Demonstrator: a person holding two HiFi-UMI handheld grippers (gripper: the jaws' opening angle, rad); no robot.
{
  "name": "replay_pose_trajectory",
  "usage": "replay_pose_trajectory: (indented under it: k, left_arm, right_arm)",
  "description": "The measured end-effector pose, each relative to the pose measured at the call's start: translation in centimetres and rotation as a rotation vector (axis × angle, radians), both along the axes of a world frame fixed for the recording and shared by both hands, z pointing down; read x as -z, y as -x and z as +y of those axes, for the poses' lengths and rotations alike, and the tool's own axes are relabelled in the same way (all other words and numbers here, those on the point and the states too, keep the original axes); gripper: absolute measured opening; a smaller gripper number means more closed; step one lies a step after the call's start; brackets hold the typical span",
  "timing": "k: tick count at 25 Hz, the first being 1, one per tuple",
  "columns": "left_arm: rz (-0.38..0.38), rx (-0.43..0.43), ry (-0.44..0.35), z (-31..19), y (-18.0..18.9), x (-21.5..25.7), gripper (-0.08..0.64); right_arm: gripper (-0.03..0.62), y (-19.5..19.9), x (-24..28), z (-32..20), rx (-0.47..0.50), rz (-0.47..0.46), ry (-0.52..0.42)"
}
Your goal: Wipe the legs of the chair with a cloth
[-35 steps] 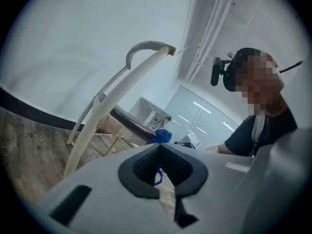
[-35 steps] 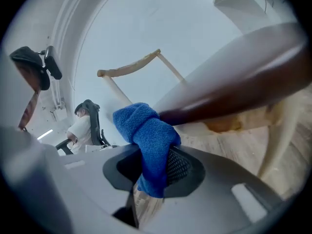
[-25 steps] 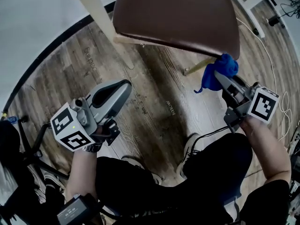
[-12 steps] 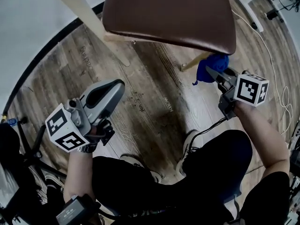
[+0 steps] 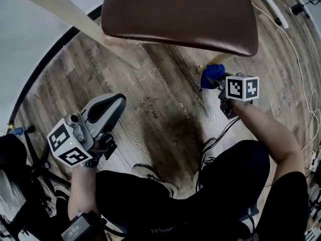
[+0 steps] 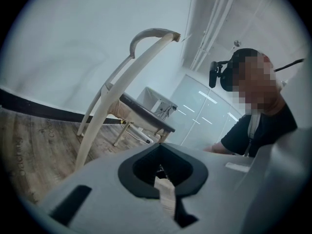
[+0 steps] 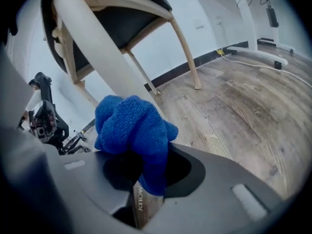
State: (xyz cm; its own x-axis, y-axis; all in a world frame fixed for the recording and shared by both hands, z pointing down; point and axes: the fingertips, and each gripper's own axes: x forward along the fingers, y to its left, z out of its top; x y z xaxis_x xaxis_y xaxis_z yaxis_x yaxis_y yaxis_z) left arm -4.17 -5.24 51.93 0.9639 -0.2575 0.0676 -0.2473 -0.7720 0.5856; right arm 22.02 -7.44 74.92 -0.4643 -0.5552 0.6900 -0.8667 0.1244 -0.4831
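Pressing a blue cloth (image 5: pixel 210 75) to a pale chair leg (image 7: pixel 97 52), a seated person works under the brown seat (image 5: pixel 180 14), which fills 12 o'clock in the head view. The right gripper (image 5: pixel 216 82), at approx. 1 o'clock, has its jaws clamped on the cloth's tail, w/ the bunched bulk pushed out ahead of the tips. In the right gripper view the wad lies against the cream leg, which slants up toward 11 o'clock. That hold likely puts soft fabric, not hard jaw, on the wood. The gripper sits low beneath the seat's overhang, prob. so the wad meets the leg's lower stretch near the plank floor (image 5: pixel 155 109).

The left gripper (image 5: pixel 111 105) hangs at 8 o'clock, well apart from the chair. Its jaws are drawn together w/ nothing between them; only floor shows thru the slit in the left gripper view. It looks parked out of the way, since one hand can do the wiping.

Judging by the layout, the job is mid-wipe on one leg. Two more legs (image 7: pixel 187 57) stand behind at 12 to 1 o'clock in the right gripper view, not touched by the cloth. A white cable (image 5: pixel 296 59) trails over the floor at 3 o'clock, near enough to snag a wide stroke.
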Motion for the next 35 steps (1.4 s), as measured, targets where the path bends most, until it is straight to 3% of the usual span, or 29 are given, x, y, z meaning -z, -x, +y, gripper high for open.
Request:
replay_pose_trajectory:
  k: [10, 18, 26, 35]
  left_arm:
    - [-0.084, 0.012, 0.049, -0.1, 1.6, -2.2, -0.002]
    - [-0.08, 0.012, 0.048, -0.1, 1.7, -2.3, -0.002]
    - [-0.05, -0.006, 0.036, 0.0, 1.0, -1.5, -0.002]
    - [0.028, -0.027, 0.024, 0.0, -0.1, -0.1, -0.002]
  right_arm:
    - [0.098, 0.2, -13.8, 0.0, 0.061, 0.122, 0.164]
    - [0.101, 0.6, -14.6, -0.2, 0.085, 0.094, 0.151]
    - [0.1, 0.0, -10.4, -0.1, 0.067, 0.083, 0.093]
    - [0.1, -0.9, 2.3, -0.3, 0.08, 0.08, -0.089]
